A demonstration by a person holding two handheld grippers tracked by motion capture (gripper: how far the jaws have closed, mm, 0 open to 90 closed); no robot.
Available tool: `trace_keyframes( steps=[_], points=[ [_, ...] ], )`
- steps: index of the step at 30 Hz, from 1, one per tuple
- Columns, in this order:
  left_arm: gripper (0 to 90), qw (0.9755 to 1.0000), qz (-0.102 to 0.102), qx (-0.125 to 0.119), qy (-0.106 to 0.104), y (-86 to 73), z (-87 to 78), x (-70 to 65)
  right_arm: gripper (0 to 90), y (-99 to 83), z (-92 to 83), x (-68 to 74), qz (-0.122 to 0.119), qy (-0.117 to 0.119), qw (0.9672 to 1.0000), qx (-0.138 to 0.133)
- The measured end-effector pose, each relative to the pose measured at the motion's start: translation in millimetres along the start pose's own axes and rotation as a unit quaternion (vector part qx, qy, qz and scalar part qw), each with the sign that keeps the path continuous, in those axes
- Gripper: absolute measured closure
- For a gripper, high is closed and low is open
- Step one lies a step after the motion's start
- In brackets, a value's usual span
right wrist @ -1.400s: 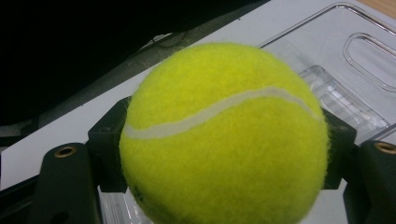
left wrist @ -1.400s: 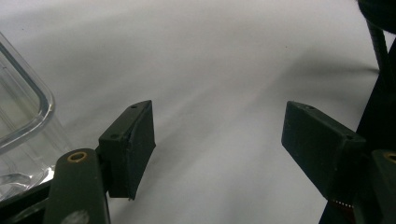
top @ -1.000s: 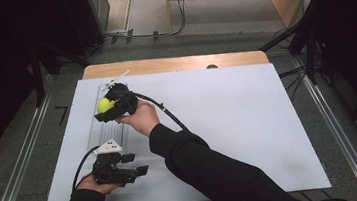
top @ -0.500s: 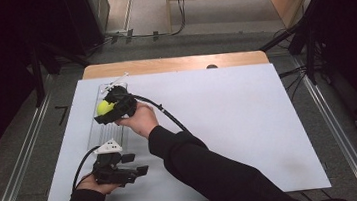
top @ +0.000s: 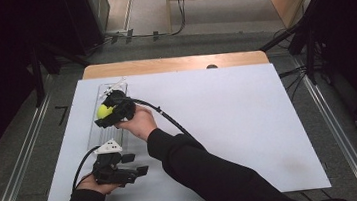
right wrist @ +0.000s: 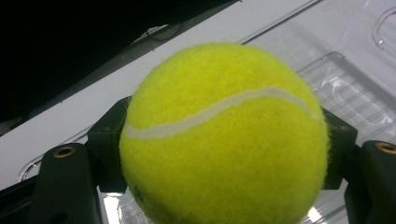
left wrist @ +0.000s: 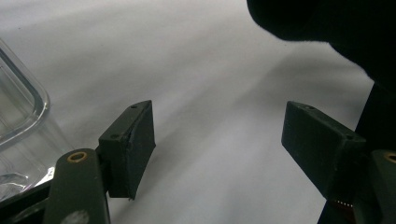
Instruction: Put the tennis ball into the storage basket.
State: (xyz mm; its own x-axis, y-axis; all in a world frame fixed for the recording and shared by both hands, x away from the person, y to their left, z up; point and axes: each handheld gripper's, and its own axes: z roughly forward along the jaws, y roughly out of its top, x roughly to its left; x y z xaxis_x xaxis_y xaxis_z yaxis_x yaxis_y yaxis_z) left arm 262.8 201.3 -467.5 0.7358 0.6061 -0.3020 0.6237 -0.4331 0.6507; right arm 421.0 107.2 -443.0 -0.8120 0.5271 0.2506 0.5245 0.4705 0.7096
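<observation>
We see the left gripper (top: 141, 171) low near the table's (top: 249, 123) front-left corner, held in the person's left hand (top: 95, 185) with a grey three-cornered plate on top and a cable looping off to its left. In the left gripper view its two black jaws stand wide apart with nothing between them, just bare white table surface below, the rounded corner of a clear plastic tray (left wrist: 18, 116) at the left edge and a dark sleeve (left wrist: 336, 32) filling the upper right

Farther back along the table's left edge lies the clear plastic tray (top: 100, 134), long and narrow, running from near the back edge toward the front. Over its rear half we find the right gripper (top: 101, 113), gripped by the person's right hand (top: 141, 123), whose black-sleeved arm reaches across from the front edge. This gripper is clamped on a yellow-green tennis ball (top: 103, 110). In the right gripper view the tennis ball (right wrist: 224, 135) sits squeezed between both jaws, its white seam curving across the front, with the tray's (right wrist: 355, 88) moulded compartments visible behind and under it. We cannot tell whether the ball touches the tray
</observation>
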Motion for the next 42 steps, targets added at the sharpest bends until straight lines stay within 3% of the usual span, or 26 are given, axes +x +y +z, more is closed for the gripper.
trace_keyframes(
  steps=[3, 9, 20, 42],
  points=[
    [26.5, 1.0, 0.001, 0.0, -0.001, 0.0, 0.0, -0.2, 23.3, -2.1, 3.1, -1.0, 0.007, 0.005, 0.9999, 0.005],
    [26.5, 1.0, 0.0, 0.0, -0.001, 0.0, 0.0, -0.2, 22.9, -4.5, 7.5, -0.4, -0.004, 0.0, 0.9999, 0.017],
    [26.5, 1.0, 0.001, 0.002, 0.0, 0.0, 0.1, -0.3, 19.1, -1.8, 4.3, -3.7, 0.021, 0.043, 0.9989, 0.0],
    [26.5, 1.0, 0.003, 0.002, 0.001, 0.1, 0.3, -0.1, 19.1, 1.6, -18.8, -0.4, -0.006, 0.034, 0.9994, 0.003]
  ],
)
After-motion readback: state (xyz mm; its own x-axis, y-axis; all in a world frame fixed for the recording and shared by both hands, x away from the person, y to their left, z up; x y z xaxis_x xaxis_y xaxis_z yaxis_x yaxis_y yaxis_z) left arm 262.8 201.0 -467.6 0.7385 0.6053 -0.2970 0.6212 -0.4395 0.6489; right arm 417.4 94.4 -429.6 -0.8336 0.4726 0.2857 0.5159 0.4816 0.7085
